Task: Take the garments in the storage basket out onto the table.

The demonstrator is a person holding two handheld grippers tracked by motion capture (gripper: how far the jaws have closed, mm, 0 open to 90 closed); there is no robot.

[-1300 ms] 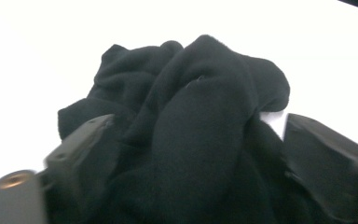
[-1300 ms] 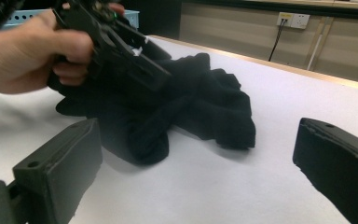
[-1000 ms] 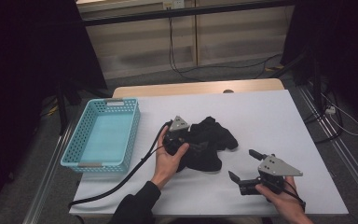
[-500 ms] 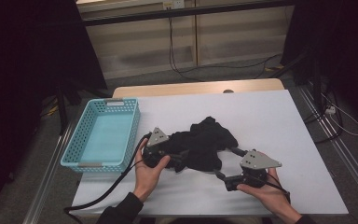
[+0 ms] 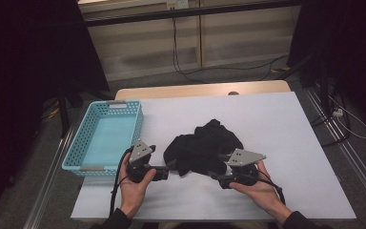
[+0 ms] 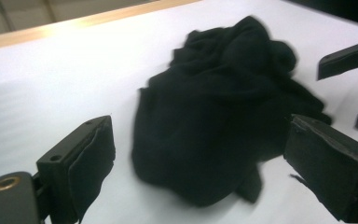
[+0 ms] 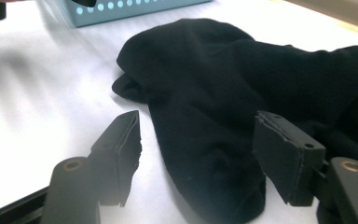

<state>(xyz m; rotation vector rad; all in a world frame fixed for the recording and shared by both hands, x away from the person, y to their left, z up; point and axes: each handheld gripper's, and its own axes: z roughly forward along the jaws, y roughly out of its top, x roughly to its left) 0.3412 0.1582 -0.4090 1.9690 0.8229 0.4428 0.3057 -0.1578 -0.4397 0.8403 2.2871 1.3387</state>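
Turquoise basket (image 5: 86, 143) empty; black cloth (image 5: 205, 148) beside it; left hand-held gripper (image 5: 167, 168) wide, right hand-held gripper (image 5: 218, 174) closing, unclamped.

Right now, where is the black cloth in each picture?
High view: black cloth at the table's middle, between both hand-held grippers.
Left gripper view: cloth centre, ahead of the open jaws.
Right gripper view: cloth centre-right, reaching between the jaws.
Shared landmark: white table.
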